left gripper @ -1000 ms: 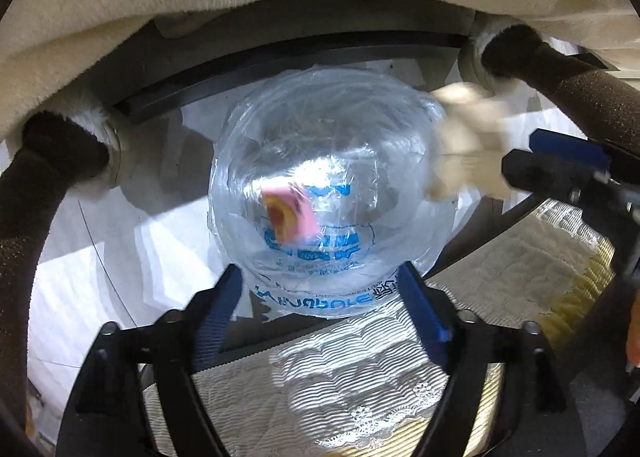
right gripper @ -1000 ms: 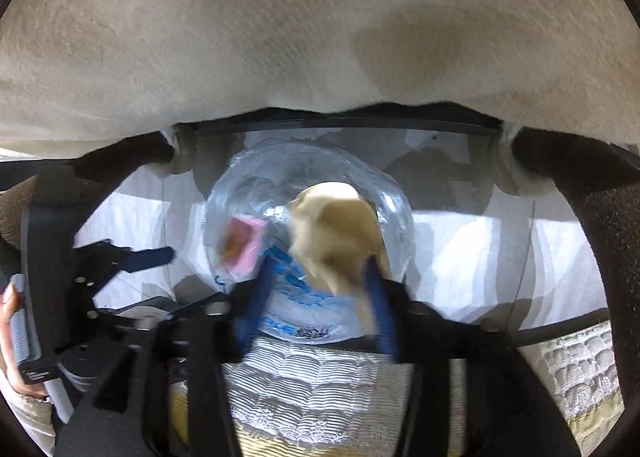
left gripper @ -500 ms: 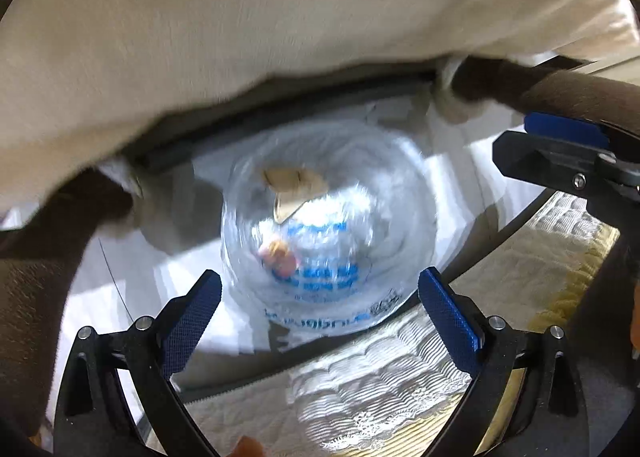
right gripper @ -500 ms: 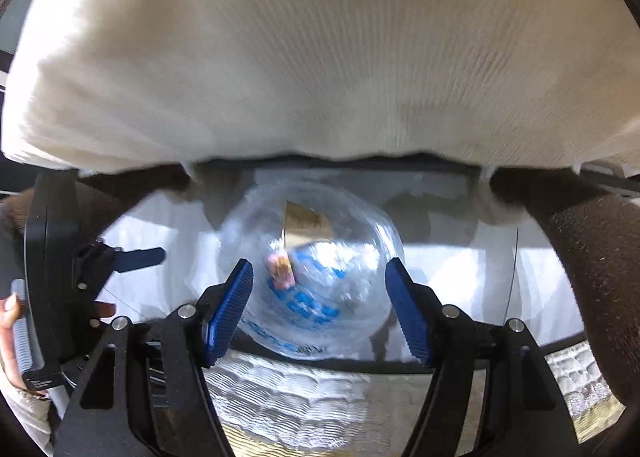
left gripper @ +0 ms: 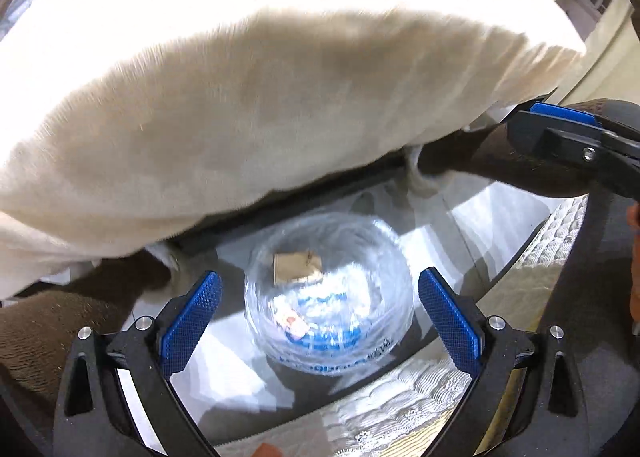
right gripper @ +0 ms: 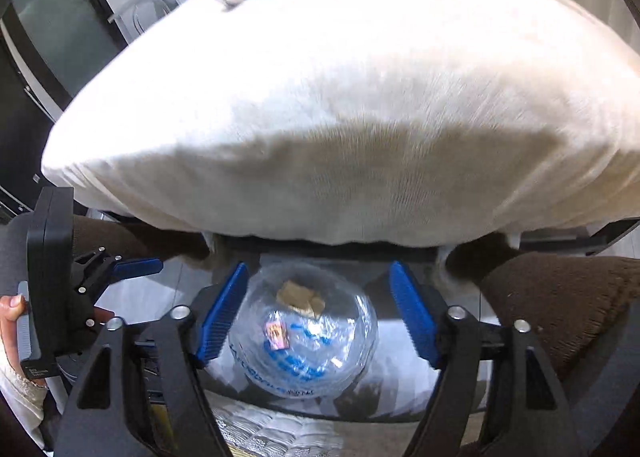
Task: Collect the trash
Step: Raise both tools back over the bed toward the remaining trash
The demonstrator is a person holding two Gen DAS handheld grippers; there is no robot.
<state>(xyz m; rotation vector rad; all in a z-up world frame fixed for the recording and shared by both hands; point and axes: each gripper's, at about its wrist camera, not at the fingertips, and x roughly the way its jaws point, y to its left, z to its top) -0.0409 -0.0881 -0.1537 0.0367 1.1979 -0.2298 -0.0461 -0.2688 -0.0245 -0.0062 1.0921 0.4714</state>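
Left gripper [left gripper: 318, 321] at 6 o'clock of the left wrist view, jaws spread wide, nothing between the blue pads [left gripper: 188, 321]. The right gripper [right gripper: 316, 313] in its own view has its jaws opening, pads clear of everything, nothing pinched. Each gripper's body is cut off by the bottom frame edge.

Below both, framed between the pads but well beneath them, sits a bin lined with a clear plastic bag [left gripper: 332, 297] with blue print; the print is warped and unreadable. In the bag: a crumpled brown paper scrap [left gripper: 296, 267] toward 12 o'clock of the bin, and a small pink wrapper [left gripper: 291, 322] toward 7 o'clock; what the wrapper is from cannot be told. The bin's own wall is hard to make out under the bag.

The floor [right gripper: 404, 397] around the bin is glossy, with a white lace-patterned cloth [left gripper: 400, 409] at 6 o'clock, partly hidden by the grippers.

Brown sleeves or legs [right gripper: 560, 297] at 3 and 9 o'clock, cut off. At 9 o'clock of the right view the left gripper shows side-on with a hand [right gripper: 10, 321] on it.

A cream cloth-covered table [right gripper: 340, 117] fills the upper half; items on its far edge at 12 o'clock are blurred.
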